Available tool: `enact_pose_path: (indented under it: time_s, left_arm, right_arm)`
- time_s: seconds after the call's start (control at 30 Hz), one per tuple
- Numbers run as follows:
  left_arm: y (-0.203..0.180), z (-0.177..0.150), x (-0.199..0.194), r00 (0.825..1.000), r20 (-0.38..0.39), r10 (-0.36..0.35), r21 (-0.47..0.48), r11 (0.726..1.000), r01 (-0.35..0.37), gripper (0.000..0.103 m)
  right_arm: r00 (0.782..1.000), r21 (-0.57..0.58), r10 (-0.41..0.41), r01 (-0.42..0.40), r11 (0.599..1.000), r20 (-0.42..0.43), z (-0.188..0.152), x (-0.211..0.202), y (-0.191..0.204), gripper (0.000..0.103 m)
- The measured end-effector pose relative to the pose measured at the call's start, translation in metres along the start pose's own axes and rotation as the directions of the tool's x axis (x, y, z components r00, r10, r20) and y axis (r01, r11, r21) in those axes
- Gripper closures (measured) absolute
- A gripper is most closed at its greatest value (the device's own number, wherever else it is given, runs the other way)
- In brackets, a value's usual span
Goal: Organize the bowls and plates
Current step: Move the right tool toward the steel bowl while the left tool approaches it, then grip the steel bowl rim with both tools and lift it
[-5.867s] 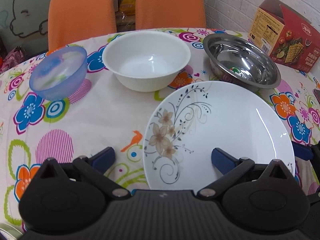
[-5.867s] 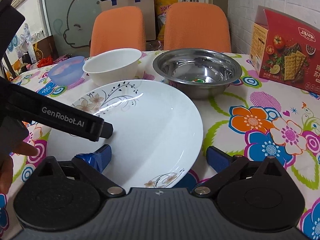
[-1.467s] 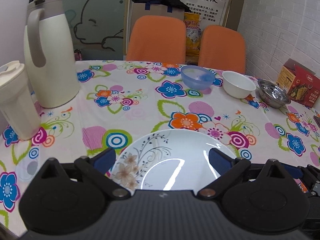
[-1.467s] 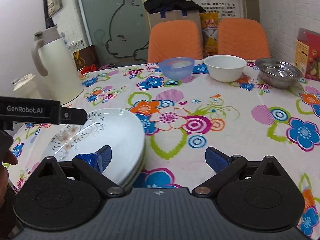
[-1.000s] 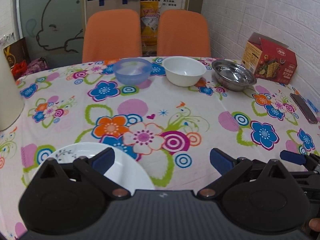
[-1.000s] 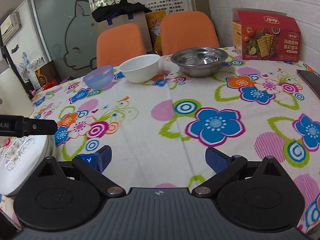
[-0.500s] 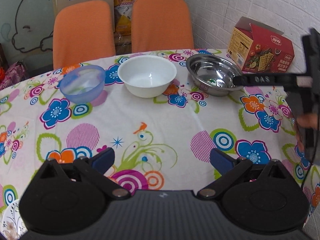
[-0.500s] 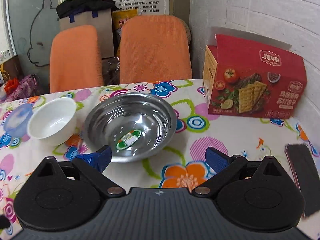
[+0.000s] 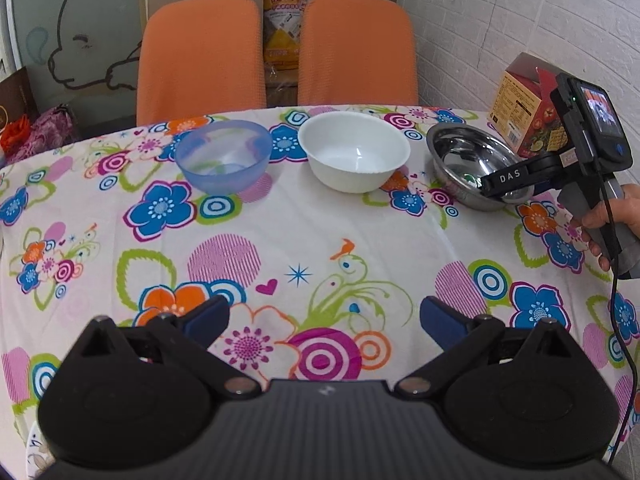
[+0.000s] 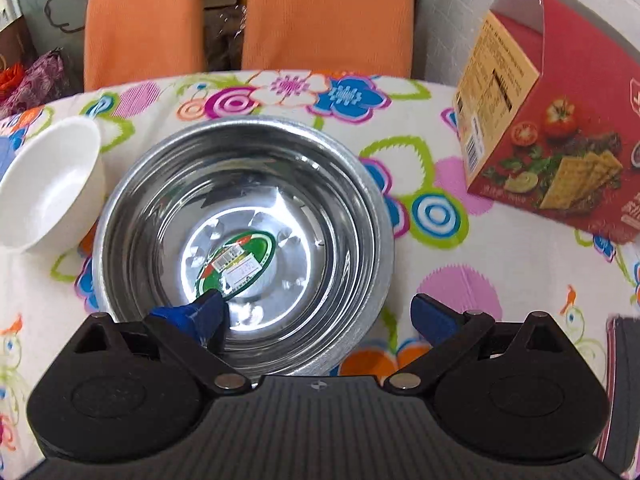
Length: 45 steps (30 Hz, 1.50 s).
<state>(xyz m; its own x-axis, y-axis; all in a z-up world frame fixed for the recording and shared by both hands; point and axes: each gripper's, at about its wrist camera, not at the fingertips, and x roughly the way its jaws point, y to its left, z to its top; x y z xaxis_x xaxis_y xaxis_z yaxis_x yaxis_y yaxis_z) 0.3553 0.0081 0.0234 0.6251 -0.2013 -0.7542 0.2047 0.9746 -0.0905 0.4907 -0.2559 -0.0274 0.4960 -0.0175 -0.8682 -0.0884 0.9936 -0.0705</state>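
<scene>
Three bowls stand in a row at the far side of the flowered tablecloth (image 9: 300, 232): a blue translucent bowl (image 9: 222, 156), a white bowl (image 9: 354, 156) and a steel bowl (image 9: 472, 160). My left gripper (image 9: 324, 318) hovers open over bare cloth, well short of the bowls, holding nothing. My right gripper (image 10: 320, 312) is open at the steel bowl (image 10: 244, 240): its left finger reaches inside the bowl, its right finger stays outside, and the near rim lies between them. The white bowl (image 10: 44, 184) sits just left of it. A hand holds the right gripper (image 9: 490, 190).
A red cracker box (image 10: 560, 128) stands right of the steel bowl, near the brick wall. A dark phone (image 10: 624, 380) lies at the right edge. Two orange chairs (image 9: 200, 52) stand behind the table. A sliver of white plate (image 9: 34, 456) shows at the bottom left.
The plate was carried to the table's left side and released there. Both grippers swung back toward the bowls. The right gripper dropped to the steel bowl, its left finger now inside the rim.
</scene>
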Motion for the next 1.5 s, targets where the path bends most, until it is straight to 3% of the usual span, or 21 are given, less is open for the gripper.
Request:
enact_pose_path:
  time_s: [0.23, 0.33, 0.43, 0.67, 0.73, 1.03, 1.2, 1.3, 1.5]
  left_arm:
    - [-0.014, 0.002, 0.001, 0.998, -0.008, -0.056, 0.016, 0.998, 0.056, 0.003]
    - [-0.025, 0.019, 0.021, 0.995, -0.037, -0.096, -0.02, 0.995, 0.095, 0.003]
    - [-0.035, 0.041, 0.052, 0.987, -0.075, -0.142, -0.105, 0.985, 0.133, 0.003]
    - [-0.062, 0.069, 0.112, 0.983, -0.131, -0.128, -0.19, 0.976, 0.102, 0.003]
    - [-0.068, 0.07, 0.12, 0.984, -0.14, -0.113, -0.184, 0.979, 0.086, 0.005]
    - [-0.086, 0.073, 0.132, 0.988, -0.136, -0.068, -0.107, 0.993, 0.054, 0.039]
    - [-0.094, 0.07, 0.128, 0.971, -0.174, -0.166, -0.095, 0.984, 0.151, 0.037]
    - [-0.093, 0.067, 0.124, 0.961, -0.194, -0.197, -0.07, 0.98, 0.187, 0.039]
    - [-0.087, 0.053, 0.107, 0.952, -0.216, -0.218, -0.035, 0.976, 0.216, 0.041]
  right_arm:
    - [0.991, -0.093, 0.131, -0.134, 0.987, -0.041, -0.038, -0.032, 0.02, 0.015]
    - [0.994, -0.056, 0.081, -0.078, 0.995, 0.067, -0.05, -0.044, 0.018, 0.015]
    - [0.983, -0.031, 0.033, -0.028, 0.999, 0.183, -0.059, -0.052, 0.014, 0.015]
    - [0.963, -0.058, 0.05, -0.036, 0.998, 0.266, -0.07, -0.041, 0.01, 0.015]
    - [0.962, -0.06, 0.057, -0.042, 0.997, 0.266, -0.07, -0.035, 0.009, 0.015]
    - [0.948, -0.068, 0.17, -0.158, 0.985, 0.269, -0.075, -0.027, 0.014, 0.018]
    - [0.942, -0.136, 0.249, -0.222, 0.965, 0.224, -0.081, -0.038, 0.041, 0.016]
    - [0.946, -0.168, 0.217, -0.18, 0.969, 0.239, -0.087, -0.048, 0.051, 0.016]
    - [0.936, -0.177, 0.241, -0.2, 0.964, 0.258, -0.098, -0.069, 0.058, 0.015]
